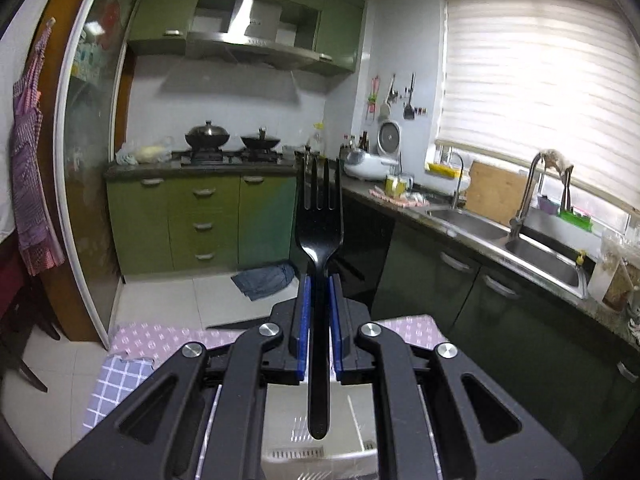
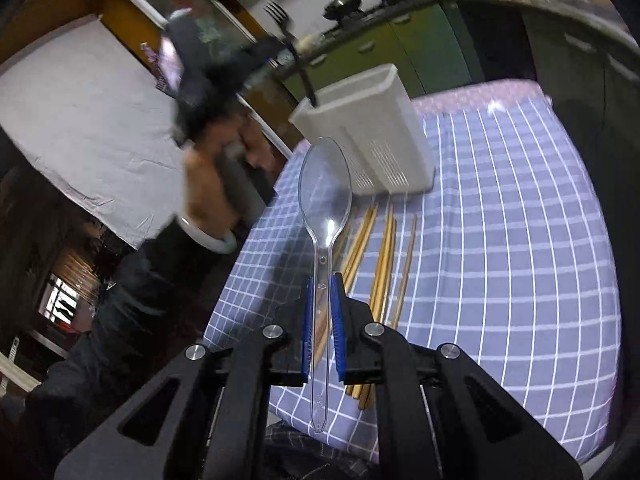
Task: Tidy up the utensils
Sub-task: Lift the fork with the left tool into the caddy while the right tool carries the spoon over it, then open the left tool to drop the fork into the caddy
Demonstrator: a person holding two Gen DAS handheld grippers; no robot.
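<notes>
My left gripper [image 1: 319, 280] is shut on a black plastic fork [image 1: 319, 216], tines up, its handle end hanging just above the white utensil holder [image 1: 320, 412] seen below. In the right wrist view the same left gripper [image 2: 280, 46] holds the fork [image 2: 294, 52] upright with its handle tip at the rim of the white holder [image 2: 372, 136]. My right gripper [image 2: 321, 280] is shut on a clear plastic spoon [image 2: 325, 192], bowl forward, above the checked tablecloth [image 2: 500, 240]. Several wooden chopsticks [image 2: 384, 256] lie on the cloth in front of the holder.
The table stands in a kitchen with green cabinets [image 1: 200, 224], a stove with two woks [image 1: 232, 140] and a steel sink [image 1: 520, 240] on the right. A pink cloth [image 1: 160, 340] lies under the checked one at the table's far edge.
</notes>
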